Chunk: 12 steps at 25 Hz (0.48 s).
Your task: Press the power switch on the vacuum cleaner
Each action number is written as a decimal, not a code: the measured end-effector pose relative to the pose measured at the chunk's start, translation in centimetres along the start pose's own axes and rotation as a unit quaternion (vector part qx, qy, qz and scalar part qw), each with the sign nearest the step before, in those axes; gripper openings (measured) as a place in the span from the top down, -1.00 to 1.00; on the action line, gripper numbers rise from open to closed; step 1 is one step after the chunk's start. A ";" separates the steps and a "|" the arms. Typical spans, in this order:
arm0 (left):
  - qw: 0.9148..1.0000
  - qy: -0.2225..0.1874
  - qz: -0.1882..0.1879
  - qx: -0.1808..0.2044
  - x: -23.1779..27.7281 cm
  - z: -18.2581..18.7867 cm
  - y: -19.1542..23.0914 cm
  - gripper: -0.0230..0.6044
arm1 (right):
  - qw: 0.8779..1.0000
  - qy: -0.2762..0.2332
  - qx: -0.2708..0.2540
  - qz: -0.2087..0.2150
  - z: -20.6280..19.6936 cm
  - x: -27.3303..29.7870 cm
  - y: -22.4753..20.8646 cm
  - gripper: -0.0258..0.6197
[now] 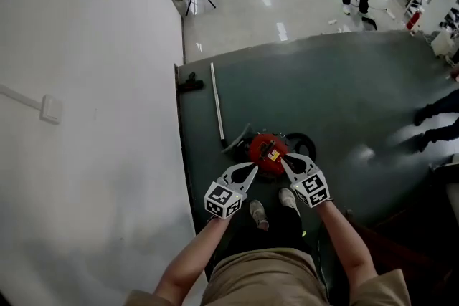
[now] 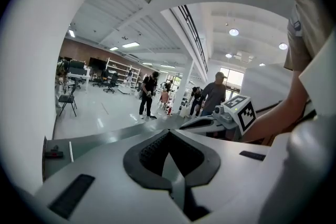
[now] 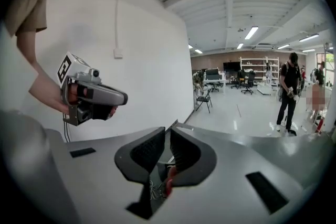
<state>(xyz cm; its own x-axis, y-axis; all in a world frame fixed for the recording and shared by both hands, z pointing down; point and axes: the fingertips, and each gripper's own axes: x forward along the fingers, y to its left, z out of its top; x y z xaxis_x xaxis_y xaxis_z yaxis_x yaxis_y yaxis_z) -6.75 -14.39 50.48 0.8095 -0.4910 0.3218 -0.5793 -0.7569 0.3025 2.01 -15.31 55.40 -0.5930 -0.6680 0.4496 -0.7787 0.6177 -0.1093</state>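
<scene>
— What does the head view give?
— The round red vacuum cleaner (image 1: 267,150) sits on the dark green floor mat (image 1: 344,97), just ahead of the person's shoes. The left gripper (image 1: 251,168) and right gripper (image 1: 285,160) point at it from either side.
— And the left gripper view?
— Its jaws are pressed together, with nothing between them.
— The right gripper view?
— Jaws a narrow slit apart, gripping nothing. A sliver of the red vacuum cleaner shows through the gap below.

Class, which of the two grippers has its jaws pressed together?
The left gripper: its jaws meet at the tip, while the right gripper shows a narrow gap between its jaws.
</scene>
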 end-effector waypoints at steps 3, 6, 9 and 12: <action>1.000 -0.025 -0.008 0.007 -2.3 3.7 -1.2 0.91 | 0.999 -0.042 -0.016 -0.012 5.6 -2.9 0.2 0.82; 0.998 -0.057 -0.023 0.011 -4.2 7.6 -1.9 0.91 | 0.996 -0.084 -0.020 -0.029 10.8 -5.4 0.2 0.67; 0.995 -0.084 -0.035 0.027 -6.2 11.5 -2.7 0.91 | 0.993 -0.109 -0.029 -0.038 14.8 -7.5 0.8 0.65; 0.992 -0.096 -0.034 0.068 -8.1 15.0 -3.2 0.91 | 0.990 -0.134 -0.030 -0.036 18.6 -9.3 1.8 0.65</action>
<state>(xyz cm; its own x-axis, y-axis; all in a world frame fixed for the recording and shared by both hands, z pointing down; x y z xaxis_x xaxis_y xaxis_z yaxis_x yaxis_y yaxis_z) -10.00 -14.48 33.46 0.8573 -0.4997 0.1242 -0.5148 -0.8361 0.1893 2.35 -15.72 34.57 -0.5763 -0.7920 0.2016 -0.8117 0.5833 -0.0291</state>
